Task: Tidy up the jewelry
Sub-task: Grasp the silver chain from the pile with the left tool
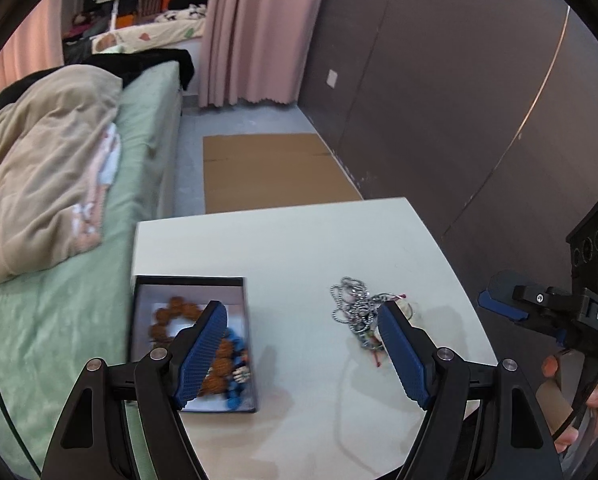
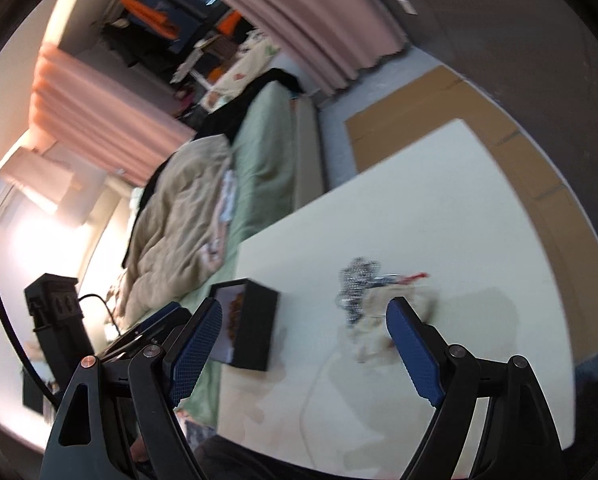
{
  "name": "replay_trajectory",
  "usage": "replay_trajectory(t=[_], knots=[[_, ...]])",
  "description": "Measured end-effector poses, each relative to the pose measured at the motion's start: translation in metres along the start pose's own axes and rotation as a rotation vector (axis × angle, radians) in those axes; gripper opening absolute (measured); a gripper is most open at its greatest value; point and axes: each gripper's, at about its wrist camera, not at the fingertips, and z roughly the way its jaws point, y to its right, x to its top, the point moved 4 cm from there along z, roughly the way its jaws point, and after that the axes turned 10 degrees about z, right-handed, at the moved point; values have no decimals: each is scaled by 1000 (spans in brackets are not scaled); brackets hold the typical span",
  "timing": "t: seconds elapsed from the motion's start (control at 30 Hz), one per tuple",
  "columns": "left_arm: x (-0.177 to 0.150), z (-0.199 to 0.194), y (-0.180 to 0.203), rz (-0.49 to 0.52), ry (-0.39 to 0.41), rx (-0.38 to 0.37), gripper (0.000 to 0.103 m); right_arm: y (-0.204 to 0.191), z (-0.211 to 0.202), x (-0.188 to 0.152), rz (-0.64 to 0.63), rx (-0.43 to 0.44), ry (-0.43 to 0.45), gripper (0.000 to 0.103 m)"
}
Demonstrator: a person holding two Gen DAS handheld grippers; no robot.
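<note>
The left gripper (image 1: 301, 334) stands wide with nothing between its blue ribbed pads, hovering above the white table (image 1: 299, 240), and through the left wrist camera the work looks partly done. An open black box (image 1: 151, 280) with a pale lining sits at the table's left edge, touching nothing but the tabletop, and already holds a brown beaded bracelet (image 1: 171, 312) of round, knobbly, matte beads, along with a string of smaller blue beads (image 1: 235, 396) near its front corner. Left to sort is a tangle of silver ball chain (image 1: 353, 304), shiny and finely linked, heaped well apart from the box toward the table's right side, with a bit of red cord (image 1: 377, 360) and a pale rounded piece caught up in it; what that piece is I cannot tell. At the far right a hand (image 1: 567, 400) grips the handle of the other tool. From the right wrist camera, which is tilted and blurred, the right gripper (image 2: 305, 318) is likewise spread wide and empty, poised over the table short of the chain pile (image 2: 357, 280), which smears into grey and cream. The box (image 2: 259, 320) shows its smooth, hard-edged black side wall here, with brown beads just visible inside. My reading is that the chain heap is the remaining job.
</note>
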Motion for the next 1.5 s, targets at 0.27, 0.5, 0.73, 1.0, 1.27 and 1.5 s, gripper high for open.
replay_trajectory(t=[0.27, 0.5, 0.73, 1.0, 1.27, 1.5], knots=[[15, 49, 31, 18, -76, -4, 75, 38, -1, 14, 88, -58, 6, 85], [20, 97, 48, 30, -170, 21, 69, 77, -4, 23, 174, -95, -9, 85], [16, 135, 51, 15, -263, 61, 57, 92, -8, 28, 202, -83, -3, 85], [8, 164, 60, 19, -337, 97, 48, 93, -8, 30, 197, -66, -12, 85], [4, 159, 57, 35, -333, 126, 20, 86, -3, 29, 170, -66, -29, 85], [1, 138, 49, -21, -302, 42, 10, 72, 8, 23, 124, -67, -50, 85]])
